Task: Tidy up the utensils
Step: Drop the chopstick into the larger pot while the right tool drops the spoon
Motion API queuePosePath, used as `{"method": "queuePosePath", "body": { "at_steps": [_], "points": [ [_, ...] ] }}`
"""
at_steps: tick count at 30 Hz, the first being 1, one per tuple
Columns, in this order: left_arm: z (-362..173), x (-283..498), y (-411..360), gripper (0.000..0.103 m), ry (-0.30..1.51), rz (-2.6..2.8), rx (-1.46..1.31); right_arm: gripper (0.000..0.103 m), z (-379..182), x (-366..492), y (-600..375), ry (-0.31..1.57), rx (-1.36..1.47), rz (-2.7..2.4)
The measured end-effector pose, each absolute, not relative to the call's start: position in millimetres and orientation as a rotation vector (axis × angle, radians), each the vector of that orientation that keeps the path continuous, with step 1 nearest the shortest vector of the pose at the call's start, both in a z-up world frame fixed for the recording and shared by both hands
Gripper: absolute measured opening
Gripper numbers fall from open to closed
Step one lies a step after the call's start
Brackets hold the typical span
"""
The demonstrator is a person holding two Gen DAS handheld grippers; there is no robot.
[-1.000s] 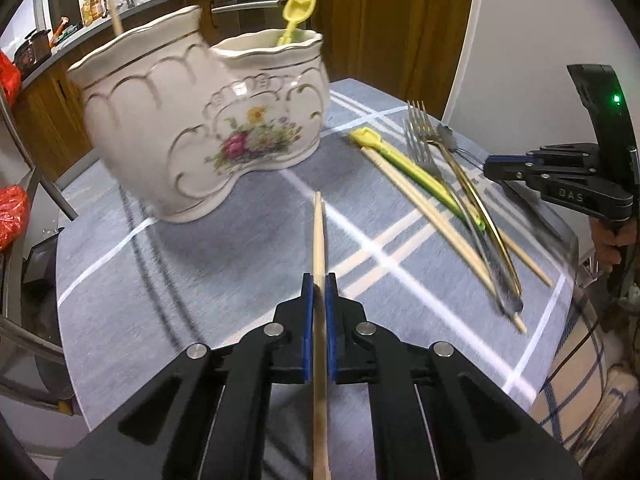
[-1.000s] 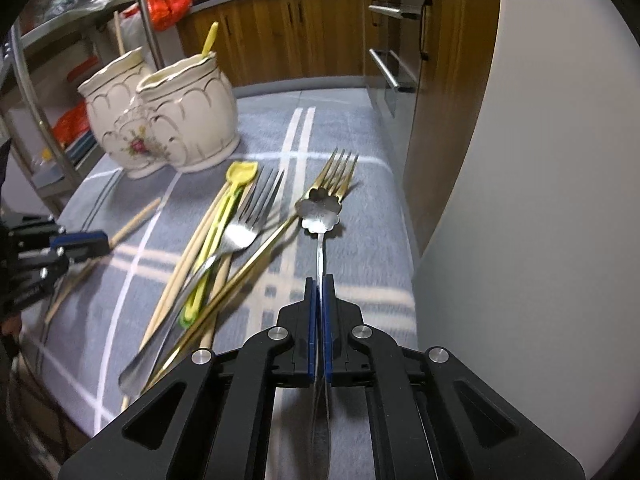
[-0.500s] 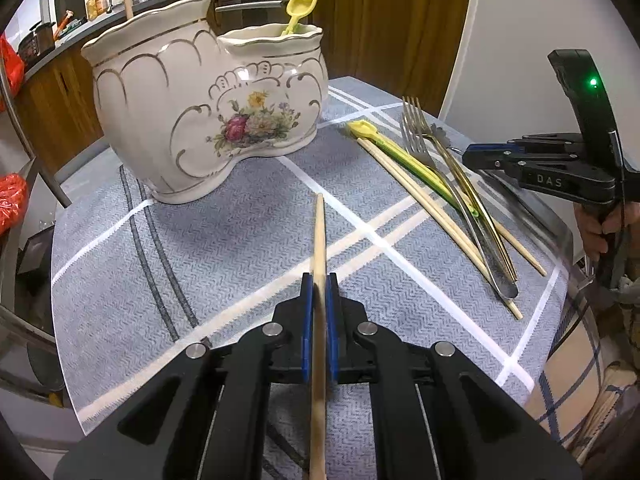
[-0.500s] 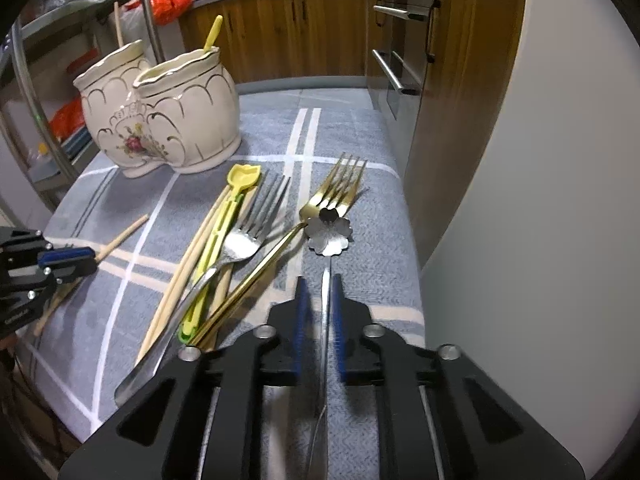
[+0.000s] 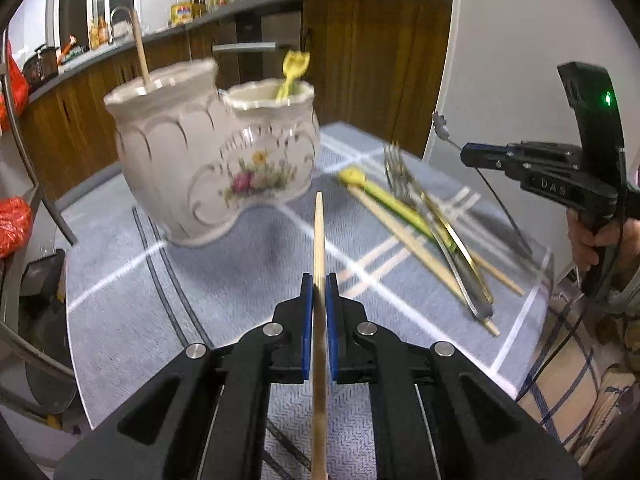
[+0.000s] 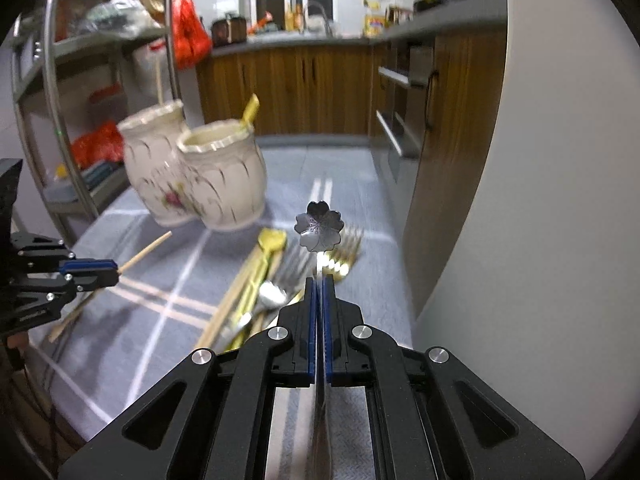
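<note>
Holding a chopstick (image 5: 319, 236) clamped in your left gripper (image 5: 319, 292) and a flower-headed spoon (image 6: 319, 225) pinched in your right gripper (image 6: 319, 292), both seemingly clear of the table (image 5: 224, 280), tip each upright over the ceramic holder (image 5: 212, 148) before releasing.

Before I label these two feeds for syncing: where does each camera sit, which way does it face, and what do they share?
Left wrist: on the left gripper, looking down its fingers, shut on a chopstick, toward the ceramic holder; the right gripper and its hand show at right.
Right wrist: on the right gripper, shut on a flower-ended utensil, facing the kitchen cabinets; the left gripper shows at left.
Shared: holder, table utensil pile, grey cloth.
</note>
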State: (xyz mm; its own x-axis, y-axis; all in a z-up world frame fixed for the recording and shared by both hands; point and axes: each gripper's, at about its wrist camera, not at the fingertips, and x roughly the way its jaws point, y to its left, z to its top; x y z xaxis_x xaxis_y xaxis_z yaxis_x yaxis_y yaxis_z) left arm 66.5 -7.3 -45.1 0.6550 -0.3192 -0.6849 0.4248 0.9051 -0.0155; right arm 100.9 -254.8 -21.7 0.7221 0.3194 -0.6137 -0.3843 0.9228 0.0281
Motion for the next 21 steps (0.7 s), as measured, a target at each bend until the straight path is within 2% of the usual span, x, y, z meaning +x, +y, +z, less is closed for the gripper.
{"method": "queuePosePath", "body": {
  "at_steps": [11,21],
  "points": [
    [-13,53,9,0.006,0.605,-0.441,0.114,0.004,8,88,-239,0.492,-0.119,0.449],
    [54,73,44,0.006,0.373,-0.394,0.014,0.004,41,120,-205,0.409,-0.033,0.515]
  ]
}}
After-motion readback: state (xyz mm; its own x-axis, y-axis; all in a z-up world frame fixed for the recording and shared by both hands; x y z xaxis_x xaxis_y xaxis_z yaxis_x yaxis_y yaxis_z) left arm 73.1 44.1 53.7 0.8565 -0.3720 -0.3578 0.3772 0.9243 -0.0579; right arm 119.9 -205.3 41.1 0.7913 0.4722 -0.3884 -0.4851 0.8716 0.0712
